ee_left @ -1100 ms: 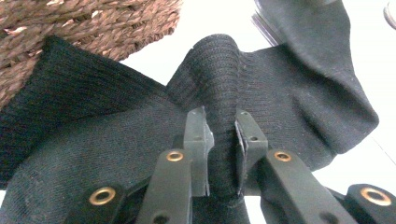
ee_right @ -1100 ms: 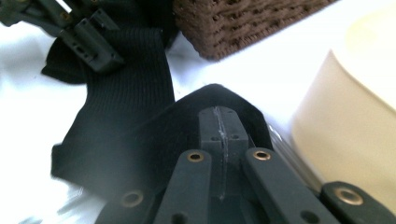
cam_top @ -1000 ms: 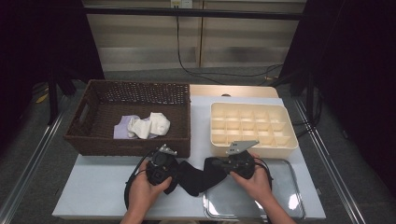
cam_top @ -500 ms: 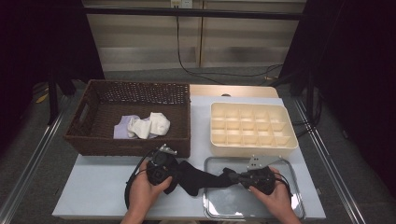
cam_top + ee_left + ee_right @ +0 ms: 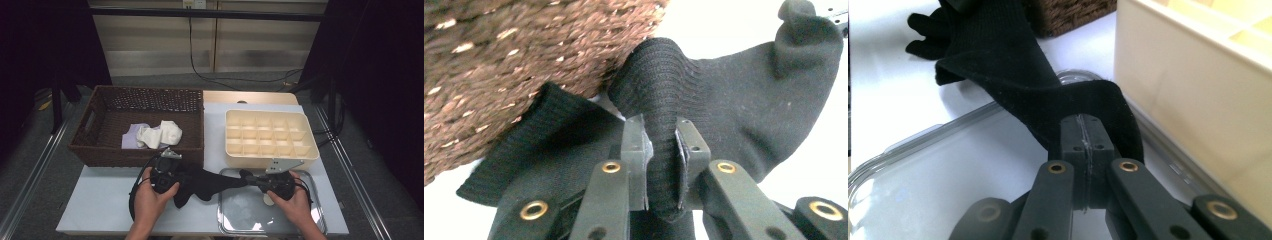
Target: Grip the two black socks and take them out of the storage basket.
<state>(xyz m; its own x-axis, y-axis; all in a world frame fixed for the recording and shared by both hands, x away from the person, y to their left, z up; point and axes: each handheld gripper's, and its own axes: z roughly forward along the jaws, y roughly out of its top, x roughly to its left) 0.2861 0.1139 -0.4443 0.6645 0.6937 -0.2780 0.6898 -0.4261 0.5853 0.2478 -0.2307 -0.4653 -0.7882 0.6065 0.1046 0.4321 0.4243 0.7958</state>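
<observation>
A black sock is stretched between my two grippers at the table's front. My left gripper sits just in front of the wicker basket. In the left gripper view it is shut on a bunched fold of the sock. My right gripper hangs over the left part of the metal tray. In the right gripper view its jaws are shut on the sock's other end, which drapes over the pads.
The wicker basket holds white and pale purple cloth. A cream compartment box stands behind the metal tray, close to my right gripper. Bare white table lies at the front left.
My right gripper has moved to the right with its end of the sock, pulling the sock out over the metal tray. The left gripper has kept still.
</observation>
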